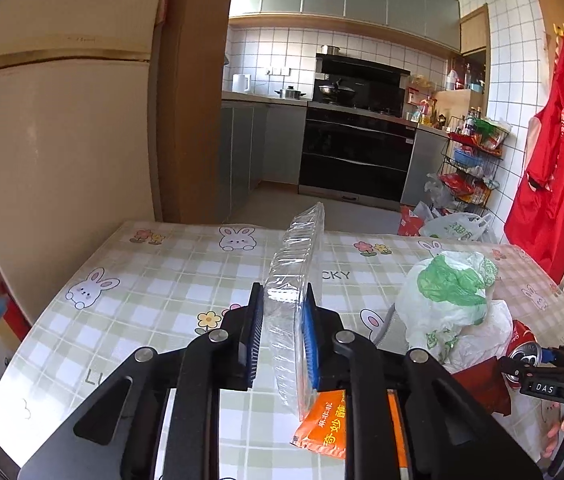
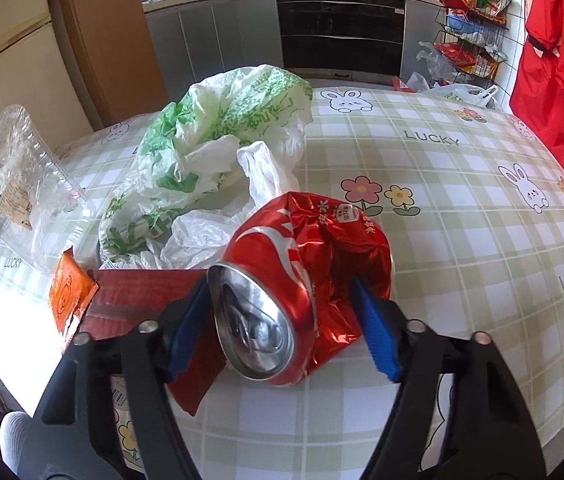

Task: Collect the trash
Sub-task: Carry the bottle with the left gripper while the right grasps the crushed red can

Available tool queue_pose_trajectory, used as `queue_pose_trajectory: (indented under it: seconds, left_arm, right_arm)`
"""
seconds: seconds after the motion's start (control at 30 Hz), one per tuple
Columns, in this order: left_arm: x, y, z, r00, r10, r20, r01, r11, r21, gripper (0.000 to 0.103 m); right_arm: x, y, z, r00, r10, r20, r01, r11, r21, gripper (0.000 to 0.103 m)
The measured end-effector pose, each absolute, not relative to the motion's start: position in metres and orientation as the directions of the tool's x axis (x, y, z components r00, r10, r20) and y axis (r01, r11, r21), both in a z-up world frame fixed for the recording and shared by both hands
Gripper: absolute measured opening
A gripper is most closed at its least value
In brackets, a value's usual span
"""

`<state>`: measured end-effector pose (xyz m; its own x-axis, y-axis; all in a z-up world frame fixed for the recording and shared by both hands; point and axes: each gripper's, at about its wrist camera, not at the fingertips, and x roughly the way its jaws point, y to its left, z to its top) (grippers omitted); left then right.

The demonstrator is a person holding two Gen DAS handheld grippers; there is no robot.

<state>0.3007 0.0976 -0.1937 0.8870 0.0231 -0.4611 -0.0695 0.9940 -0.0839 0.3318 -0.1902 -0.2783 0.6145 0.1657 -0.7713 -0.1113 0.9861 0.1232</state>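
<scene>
My left gripper (image 1: 282,336) is shut on a clear plastic clamshell container (image 1: 295,280), held on edge above the table; the container also shows at the left of the right wrist view (image 2: 18,184). My right gripper (image 2: 282,320) is shut on a crushed red soda can (image 2: 282,280), its open top facing the camera; the can shows at the right of the left wrist view (image 1: 521,348). A crumpled white and green plastic bag (image 2: 218,144) lies on the table beyond the can. An orange sachet (image 2: 70,292) and a red wrapper (image 2: 142,296) lie beside it.
The table (image 2: 461,200) has a green checked cloth with rabbits and flowers. A cream fridge (image 1: 54,160) stands to the left. The kitchen with a black oven (image 1: 357,152), a wire rack (image 1: 469,160) and bags on the floor lies beyond. A red apron (image 1: 553,160) hangs at right.
</scene>
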Motion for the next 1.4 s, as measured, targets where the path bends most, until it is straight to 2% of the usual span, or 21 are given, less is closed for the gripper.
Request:
queue_pose_trajectory:
  seconds: [0.27, 0.7, 1.13, 1.4]
  left_arm:
    - [0.287, 0.109, -0.184, 0.900, 0.026, -0.436, -0.077, 0.992, -0.101, 0.018]
    - [0.249, 0.103, -0.150, 0.918, -0.003, -0.395, -0.037, 0.995, -0.092, 0.018]
    - [0.180, 0.076, -0.117, 0.913, -0.149, -0.379, 0.118, 0.987, -0.104, 0.018]
    - [0.128, 0.054, -0.107, 0.887, -0.234, -0.397, 0.208, 0.972, -0.109, 0.018]
  right_arm:
    - [0.318, -0.202, -0.261, 0.649, 0.185, -0.738, -0.118, 0.983, 0.142, 0.046]
    - [0.278, -0.207, -0.221, 0.697, 0.224, -0.682, -0.148, 0.975, 0.168, 0.046]
    - [0.217, -0.210, -0.164, 0.746, 0.274, -0.607, -0.183, 0.961, 0.209, 0.046]
    - [0.171, -0.205, -0.127, 0.779, 0.304, -0.549, -0.225, 0.952, 0.208, 0.046]
